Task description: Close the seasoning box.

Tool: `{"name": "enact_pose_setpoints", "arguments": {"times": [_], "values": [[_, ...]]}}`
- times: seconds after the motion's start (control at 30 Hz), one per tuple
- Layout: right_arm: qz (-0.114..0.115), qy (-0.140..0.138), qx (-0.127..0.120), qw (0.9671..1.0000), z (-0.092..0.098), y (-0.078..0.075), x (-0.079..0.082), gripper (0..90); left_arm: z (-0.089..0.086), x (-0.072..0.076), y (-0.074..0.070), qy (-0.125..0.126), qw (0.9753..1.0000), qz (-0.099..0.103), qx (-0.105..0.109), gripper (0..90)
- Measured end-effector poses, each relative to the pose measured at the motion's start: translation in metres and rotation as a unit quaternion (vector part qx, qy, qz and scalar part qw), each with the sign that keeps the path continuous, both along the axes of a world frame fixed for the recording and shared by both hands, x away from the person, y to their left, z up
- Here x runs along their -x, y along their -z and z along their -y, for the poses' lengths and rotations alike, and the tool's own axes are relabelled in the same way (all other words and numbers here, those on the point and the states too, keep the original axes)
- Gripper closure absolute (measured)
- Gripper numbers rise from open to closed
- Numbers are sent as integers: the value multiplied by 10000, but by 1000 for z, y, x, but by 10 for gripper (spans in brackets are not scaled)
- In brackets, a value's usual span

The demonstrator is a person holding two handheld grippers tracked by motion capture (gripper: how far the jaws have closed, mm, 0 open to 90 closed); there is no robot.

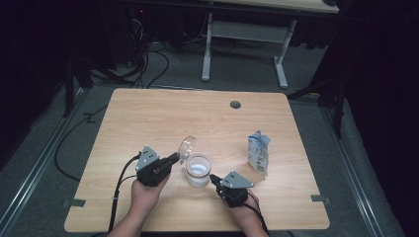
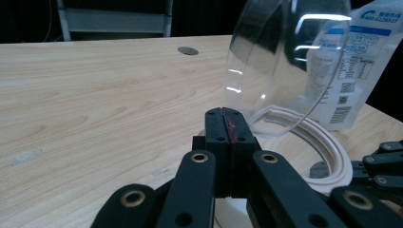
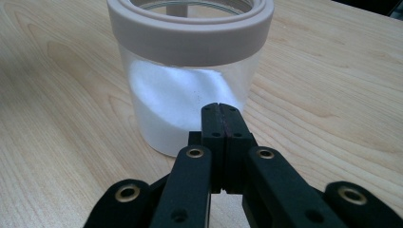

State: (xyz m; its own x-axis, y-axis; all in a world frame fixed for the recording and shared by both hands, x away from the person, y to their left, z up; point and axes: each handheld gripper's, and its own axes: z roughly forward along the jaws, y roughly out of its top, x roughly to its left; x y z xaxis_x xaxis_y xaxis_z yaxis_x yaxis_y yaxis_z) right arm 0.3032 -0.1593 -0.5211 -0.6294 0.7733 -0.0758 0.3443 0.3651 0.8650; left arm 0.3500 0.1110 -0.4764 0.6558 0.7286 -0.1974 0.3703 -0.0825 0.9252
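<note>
High view has the left gripper (image 1: 174, 158) fingers pinched on the clear lid (image 1: 187, 146) tilted above the jar (image 1: 198, 170) mid-surface, right gripper (image 1: 213, 178) fingers shut empty beside it, so probably the pouch (image 1: 259, 151) gets poured next.

Directly in front of the right gripper (image 1: 213, 177), very near its closed jaws, stands the round clear jar with a pale rim and white powder inside (image 1: 198, 171), which blocks the straight way forward. Over the jar, at the tip of the left gripper (image 1: 176, 157), the clear round plastic lid (image 1: 187, 146) stands tilted. To the right of the right gripper, well apart, stands a white and blue printed pouch (image 1: 259, 152). Beyond the lid and left of the left gripper, the light wooden table (image 1: 163, 113) is free.
</note>
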Motion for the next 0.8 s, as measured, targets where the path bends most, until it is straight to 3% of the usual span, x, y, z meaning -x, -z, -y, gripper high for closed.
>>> {"name": "enact_pose_setpoints", "arguments": {"times": [0.27, 0.47, 0.5, 0.57, 0.6, 0.63, 0.67, 0.7, 0.8], "values": [[31, -33, -7, 10000, 0, 0, 0, 899, -4, 2, 2, -47, 10000, 22, -24, 898], [35, 21, -32, 10000, 3, -2, 0, 899, -23, 7, 13, -196, 9995, 1, -265, 881], [31, 41, -44, 10000, 3, -3, -1, 899, -35, 11, 20, -291, 9986, -18, -432, 877], [32, 49, -30, 10000, 4, -3, -2, 899, -44, 14, 24, -357, 9978, -38, -559, 871], [39, 59, -37, 10000, 4, -4, -3, 899, -48, 17, 29, -494, 9978, -63, -439, 863], [39, 91, -64, 9999, 6, -6, -6, 899, -53, 19, 32, -552, 9974, -87, -453, 855], [39, 91, -64, 9999, 6, -6, -6, 899, -59, 21, 37, -611, 9965, -109, -556, 855], [115, 118, 24, 9999, 5, -9, -10, 899, -74, 23, 44, -631, 9933, -166, -959, 821], [165, 172, -1, 9997, 5, -12, -15, 899, -84, 25, 49, -745, 9913, -242, -1059, 782]]}}
